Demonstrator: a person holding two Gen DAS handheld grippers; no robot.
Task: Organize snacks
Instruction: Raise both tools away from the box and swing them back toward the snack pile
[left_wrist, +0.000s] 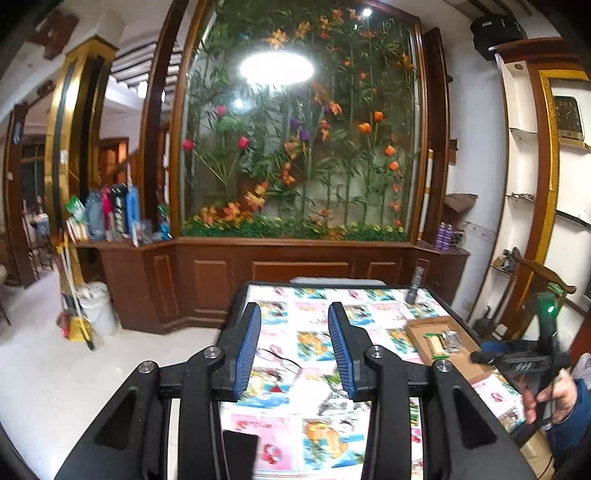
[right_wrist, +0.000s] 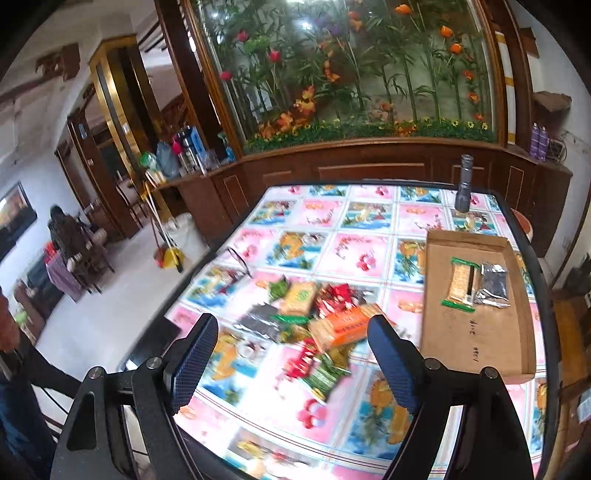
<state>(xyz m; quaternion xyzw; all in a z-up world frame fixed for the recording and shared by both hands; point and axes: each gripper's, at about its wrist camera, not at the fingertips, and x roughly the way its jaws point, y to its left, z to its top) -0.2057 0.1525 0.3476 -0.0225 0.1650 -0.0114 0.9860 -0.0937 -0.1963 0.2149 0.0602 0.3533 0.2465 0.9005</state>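
Our left gripper (left_wrist: 293, 347) hangs over the patterned table (right_wrist: 317, 218), its jaws parted with nothing between them. Next we see a loose snack pile (right_wrist: 314, 317) mid-table, and over it our right gripper (right_wrist: 293, 358) spread wide and empty. Furthest right lies the cardboard tray (right_wrist: 476, 343), holding a green-edged cracker pack (right_wrist: 460, 282) touching a silver packet (right_wrist: 493, 284).
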